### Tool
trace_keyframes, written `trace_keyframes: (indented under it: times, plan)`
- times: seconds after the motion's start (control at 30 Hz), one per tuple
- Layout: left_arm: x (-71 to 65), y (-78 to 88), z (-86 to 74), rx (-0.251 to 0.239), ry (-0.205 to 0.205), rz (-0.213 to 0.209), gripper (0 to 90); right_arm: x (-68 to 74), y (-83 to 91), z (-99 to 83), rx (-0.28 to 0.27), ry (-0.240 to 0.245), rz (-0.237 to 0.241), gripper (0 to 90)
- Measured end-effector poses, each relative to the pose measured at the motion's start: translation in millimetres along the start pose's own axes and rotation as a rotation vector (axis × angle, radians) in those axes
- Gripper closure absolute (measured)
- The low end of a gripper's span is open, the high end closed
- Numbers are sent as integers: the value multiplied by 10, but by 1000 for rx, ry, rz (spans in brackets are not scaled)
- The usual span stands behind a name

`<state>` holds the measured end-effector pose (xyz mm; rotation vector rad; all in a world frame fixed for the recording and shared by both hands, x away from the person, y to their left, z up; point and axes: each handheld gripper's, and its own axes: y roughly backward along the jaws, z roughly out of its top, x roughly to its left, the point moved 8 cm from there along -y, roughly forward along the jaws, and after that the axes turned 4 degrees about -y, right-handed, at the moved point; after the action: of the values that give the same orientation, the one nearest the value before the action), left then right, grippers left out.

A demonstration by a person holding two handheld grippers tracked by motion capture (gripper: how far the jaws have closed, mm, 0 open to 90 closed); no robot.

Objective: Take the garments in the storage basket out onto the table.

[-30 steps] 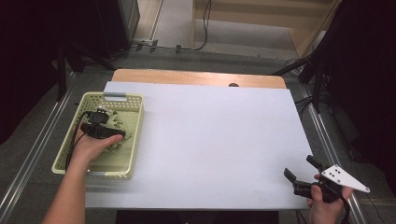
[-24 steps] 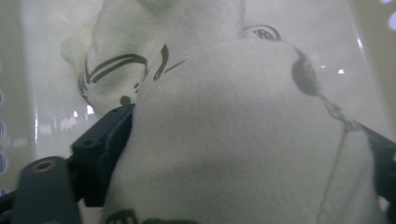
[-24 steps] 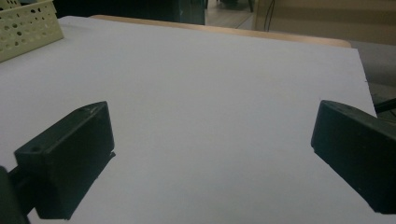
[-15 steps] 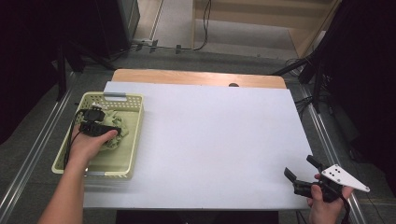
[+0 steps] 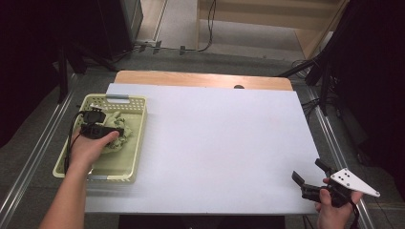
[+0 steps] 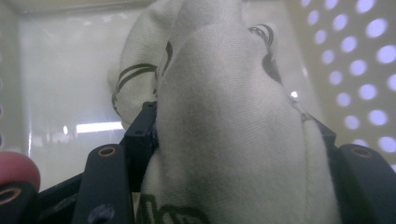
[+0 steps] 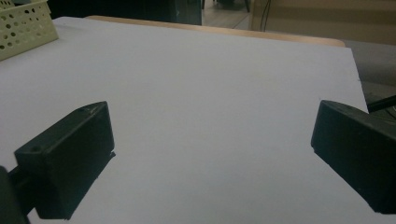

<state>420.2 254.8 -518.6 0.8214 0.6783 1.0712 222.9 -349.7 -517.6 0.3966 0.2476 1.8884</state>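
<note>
**My Left Gripper Had a Soft Cloth in the Basket**

My left gripper point(image 5: 98, 125) was down inside the yellow basket point(image 5: 137, 138) at the left side of the table point(image 5: 215, 143). Its two black jaws were squeezed onto a pale green cloth point(image 6: 224, 130). In the left gripper view the cloth bulged up between the jaws. The cloth was still in the basket, bunched in a heap toward its far end.

My right gripper point(image 5: 310, 177) was at the near right corner of the table. Its jaws were wide apart and held nothing. It was well apart from the basket.

I thought a few things could go wrong. The cloth was soft and floppy, so it might slip out if I only had a thin fold. I could not tell how deep the fold sat in the jaws. The loose part might also drag on the basket wall and catch there. The basket looked light, so it might tip or slide if the cloth tugged on it.

The cloth looked like soft knit stuff, a bit fuzzy, with dark curved lines printed on it. It was crumpled, with round folds. The basket was hard plastic with rows of little round holes in its walls. The table top was flat, smooth and white, with a strip of wood along the far edge. My jaws were black, blocky and hard.
</note>
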Motion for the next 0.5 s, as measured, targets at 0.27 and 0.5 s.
trace_keyframes:
  times: [0.27,0.5]
  plan:
    - [-18,87,21,-39,-2,-2,405,-6,1,-1,0,6,-4,0]
    - [-52,211,68,-107,-11,-8,406,-10,2,1,-1,5,-7,0]
